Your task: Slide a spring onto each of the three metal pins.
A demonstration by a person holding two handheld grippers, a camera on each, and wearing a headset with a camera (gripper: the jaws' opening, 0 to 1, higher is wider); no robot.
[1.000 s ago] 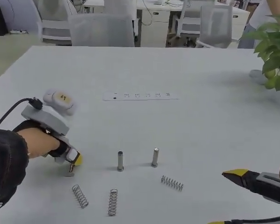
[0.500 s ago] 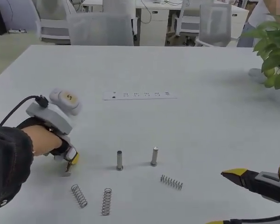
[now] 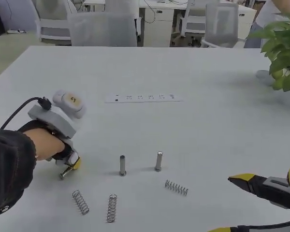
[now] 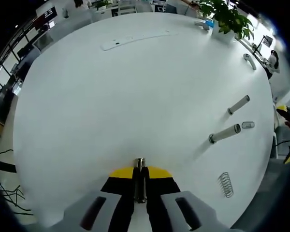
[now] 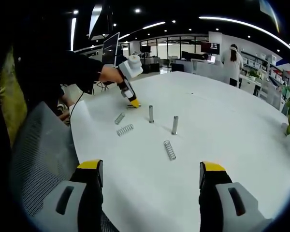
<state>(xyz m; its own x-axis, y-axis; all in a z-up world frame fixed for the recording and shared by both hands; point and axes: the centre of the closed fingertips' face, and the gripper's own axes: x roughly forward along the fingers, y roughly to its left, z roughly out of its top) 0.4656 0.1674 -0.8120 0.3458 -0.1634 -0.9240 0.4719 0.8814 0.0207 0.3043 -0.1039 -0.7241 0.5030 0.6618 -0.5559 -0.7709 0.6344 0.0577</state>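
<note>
Worktop (image 3: 193, 72), pale and wide, carries the parts. At far left, the left tool (image 3: 70, 166) is clamped on a held pin (image 3: 64, 174), which tilts low over the surface. Just right of it and nearer the person lie the first spring (image 3: 80, 201) and the second spring (image 3: 111, 208), close together. Beyond them the left upright pin (image 3: 122, 165) and the right upright pin (image 3: 158, 161) stand on end. The third spring (image 3: 176, 188) lies flat near the right one. At far right, the right tool (image 5: 151, 169) hangs with its jaws wide apart.

no legible text, labels or numbers
</note>
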